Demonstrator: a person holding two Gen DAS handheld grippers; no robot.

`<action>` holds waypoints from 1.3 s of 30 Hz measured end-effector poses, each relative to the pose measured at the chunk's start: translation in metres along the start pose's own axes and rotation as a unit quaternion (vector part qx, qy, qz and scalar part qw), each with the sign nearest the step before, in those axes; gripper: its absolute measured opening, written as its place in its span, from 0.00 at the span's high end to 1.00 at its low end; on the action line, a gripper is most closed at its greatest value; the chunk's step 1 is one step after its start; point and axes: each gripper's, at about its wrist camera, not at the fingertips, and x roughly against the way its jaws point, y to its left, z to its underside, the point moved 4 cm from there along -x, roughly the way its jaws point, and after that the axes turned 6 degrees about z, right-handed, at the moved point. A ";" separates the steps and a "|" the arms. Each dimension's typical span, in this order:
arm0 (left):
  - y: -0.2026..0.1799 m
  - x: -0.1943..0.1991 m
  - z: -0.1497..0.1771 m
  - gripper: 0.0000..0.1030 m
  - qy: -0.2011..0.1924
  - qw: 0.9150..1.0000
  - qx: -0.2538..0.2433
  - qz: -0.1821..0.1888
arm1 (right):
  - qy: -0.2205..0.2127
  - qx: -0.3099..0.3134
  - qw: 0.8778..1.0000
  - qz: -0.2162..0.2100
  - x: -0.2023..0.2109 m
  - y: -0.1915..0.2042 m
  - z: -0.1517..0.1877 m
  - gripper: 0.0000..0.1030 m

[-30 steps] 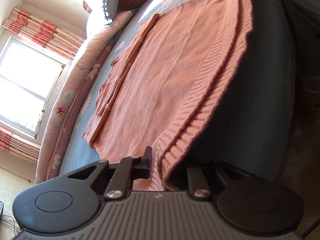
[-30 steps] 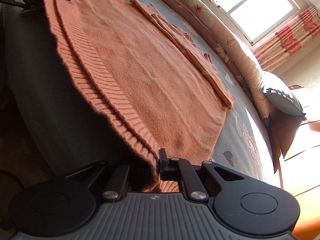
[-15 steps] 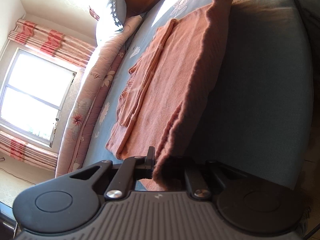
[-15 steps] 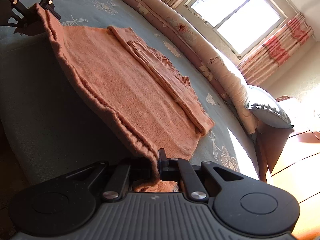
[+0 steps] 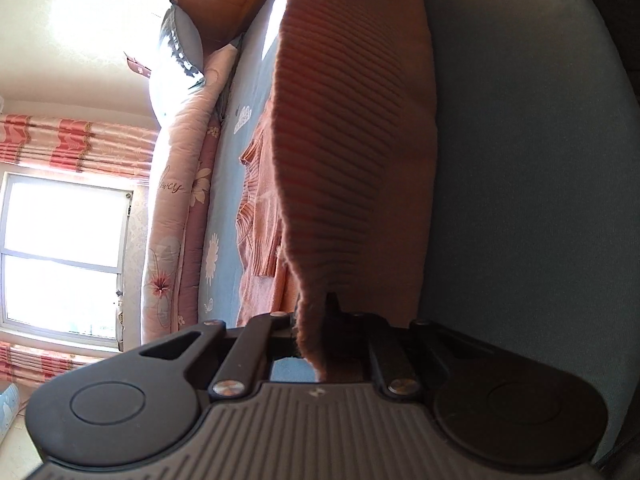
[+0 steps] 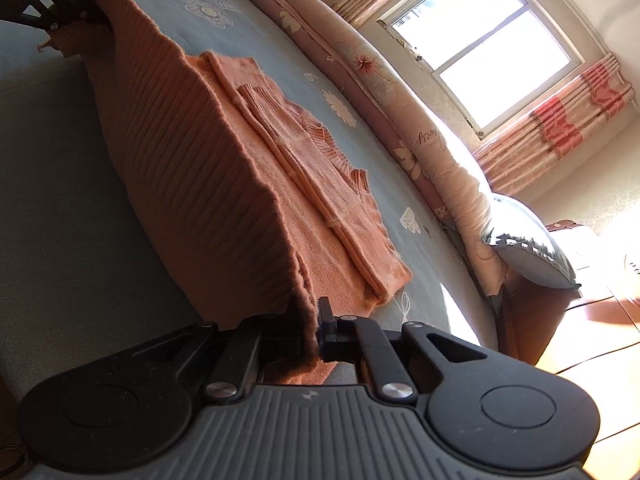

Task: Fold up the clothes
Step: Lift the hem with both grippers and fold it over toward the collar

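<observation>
An orange knitted sweater [image 5: 344, 128] lay on a blue-grey floral bedsheet [image 5: 520, 160], its ribbed hem lifted off the bed and stretched between the two tools, while the rest — body and folded-in sleeves with ribbed cuffs — remained flat on the sheet toward the rolled pink floral quilt [image 5: 176, 208]. In the left wrist view, the left gripper [image 5: 312, 316] was closed nearly to contact, its jaws pinching one corner of the hem, with a tail of knit hanging below the fingers. In the right wrist view, the same sweater [image 6: 224, 168] rose as a ribbed band from the near corner to the far one, where the left gripper [image 6: 76, 12] appeared at upper left clamped on the fabric. The right gripper [image 6: 312, 320] was likewise drawn almost fully together on the opposite hem corner — cloth filled the narrow gap between its fingers. A grey pillow [image 6: 532, 252] rested at the head of the bed beside the quilt [image 6: 420, 140], below a bright window [image 6: 488, 44] with pink striped curtains [image 6: 560, 120].
</observation>
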 end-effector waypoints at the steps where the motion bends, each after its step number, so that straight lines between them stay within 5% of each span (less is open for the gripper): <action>1: 0.005 -0.003 -0.001 0.94 0.000 1.000 -0.002 -0.003 | -0.001 0.001 1.000 0.001 -0.004 -0.002 -0.001 0.92; 26: 0.128 -0.118 -0.028 0.93 0.016 0.995 0.038 -0.087 | -0.031 0.032 0.994 0.103 -0.110 -0.063 -0.037 0.92; 39: 0.189 -0.209 -0.044 0.92 0.035 0.993 0.052 -0.099 | -0.031 0.005 0.992 0.122 -0.208 -0.109 -0.073 0.92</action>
